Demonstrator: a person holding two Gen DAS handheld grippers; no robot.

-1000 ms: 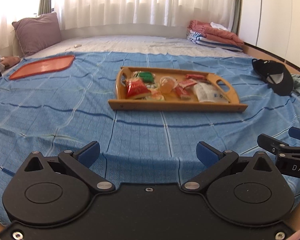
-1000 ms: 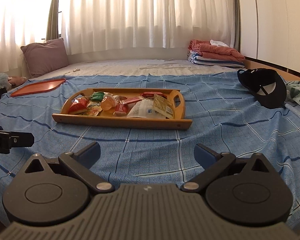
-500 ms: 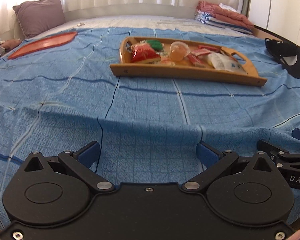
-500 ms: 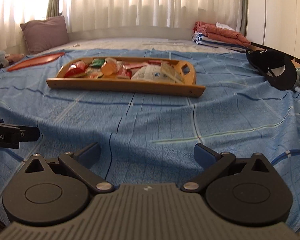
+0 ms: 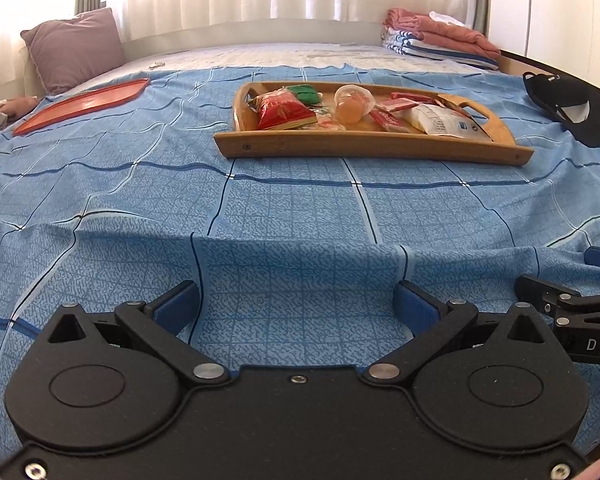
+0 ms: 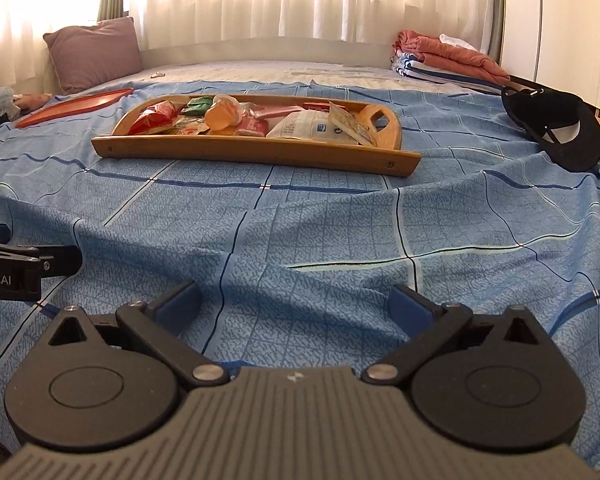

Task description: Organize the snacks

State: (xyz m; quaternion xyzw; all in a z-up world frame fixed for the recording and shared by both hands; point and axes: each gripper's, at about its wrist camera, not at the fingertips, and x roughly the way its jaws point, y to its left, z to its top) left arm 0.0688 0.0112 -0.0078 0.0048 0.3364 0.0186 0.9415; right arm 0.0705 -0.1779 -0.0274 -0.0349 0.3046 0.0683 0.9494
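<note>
The snacks all lie together in the wooden tray (image 5: 374, 146) on the bed (image 5: 300, 216), which is covered with a blue checked sheet. In the tray I can see a red snack bag (image 5: 282, 111), a green packet (image 5: 306, 93), a clear jelly cup (image 5: 354, 103), some small red sachets (image 5: 388, 119) and a white pouch (image 5: 440, 119). They are mixed and partly overlapping, not in rows or groups. A red flat tray (image 5: 82, 104) lies well apart on the left side of the bed, and nothing is visible on it.

This scene fits two stages. Either the snacks are gathered in the wooden tray and this is the wanted result, or they wait there to be sorted, perhaps onto the red tray. The pictures do not settle which one.

The left gripper (image 5: 296, 306) and the right gripper (image 6: 296, 304) both hang low over the near edge of the bed, well apart from the wooden tray. The fingers of both are spread wide and hold nothing. No snack is outside the tray, as far as I can see. A black cap (image 6: 556, 132) and folded towels (image 6: 448, 58) lie at the right side and seem not part of the task.
</note>
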